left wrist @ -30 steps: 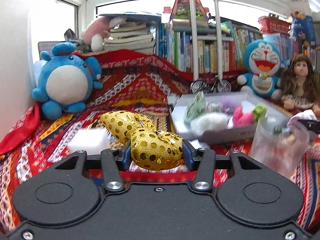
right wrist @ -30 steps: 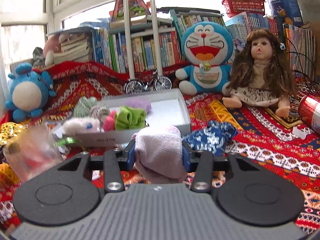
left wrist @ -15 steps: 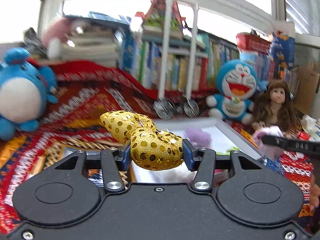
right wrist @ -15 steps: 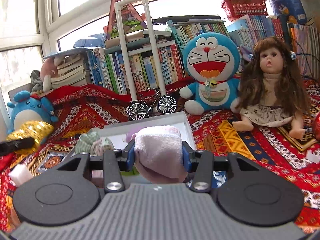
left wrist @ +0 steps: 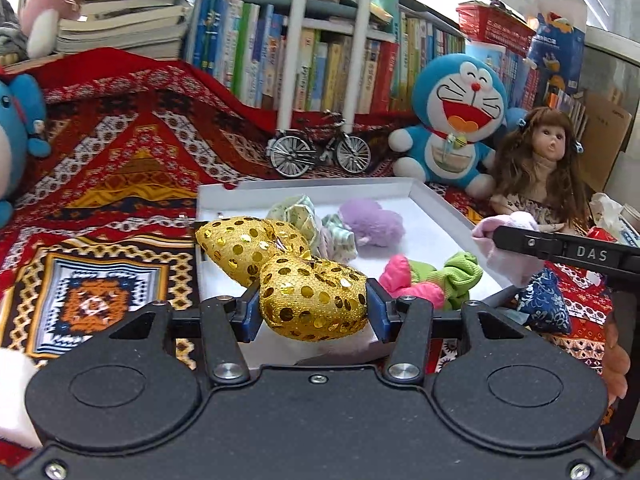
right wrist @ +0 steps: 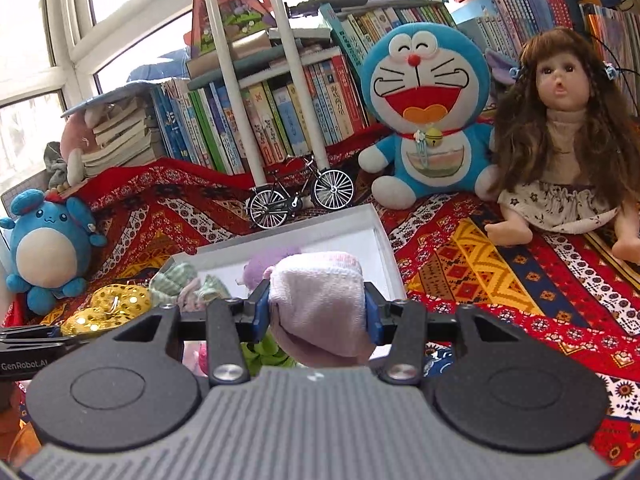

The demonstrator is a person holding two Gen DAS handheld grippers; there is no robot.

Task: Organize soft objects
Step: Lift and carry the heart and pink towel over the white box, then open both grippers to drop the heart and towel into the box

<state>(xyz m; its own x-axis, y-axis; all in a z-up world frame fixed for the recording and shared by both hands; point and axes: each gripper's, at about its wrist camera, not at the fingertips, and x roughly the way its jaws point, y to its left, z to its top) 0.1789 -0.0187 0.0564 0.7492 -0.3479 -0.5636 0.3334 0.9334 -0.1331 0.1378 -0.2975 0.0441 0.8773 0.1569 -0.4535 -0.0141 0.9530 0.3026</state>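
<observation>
Both tools have travelled from beside the shallow white cardboard tray (left wrist: 440, 204) to above it since a second ago, each load unchanged. Left tool (left wrist: 313, 307): clamped on gold sequinned fabric bow (left wrist: 304, 292), held over the tray's near left corner. Right tool (right wrist: 316, 312): clamped on pale pink knitted sock (right wrist: 320, 300), over the tray's near edge. Tray contents: lilac fluffy pompom (left wrist: 370, 220), mint patterned fabric bow (left wrist: 316, 224), pink and green scrunchies (left wrist: 432, 276). Surface: red patterned cloth (left wrist: 120, 152). Risk, judged: released this near the rim, either piece could fall outside; the two tools, close together, could knock one another.
</observation>
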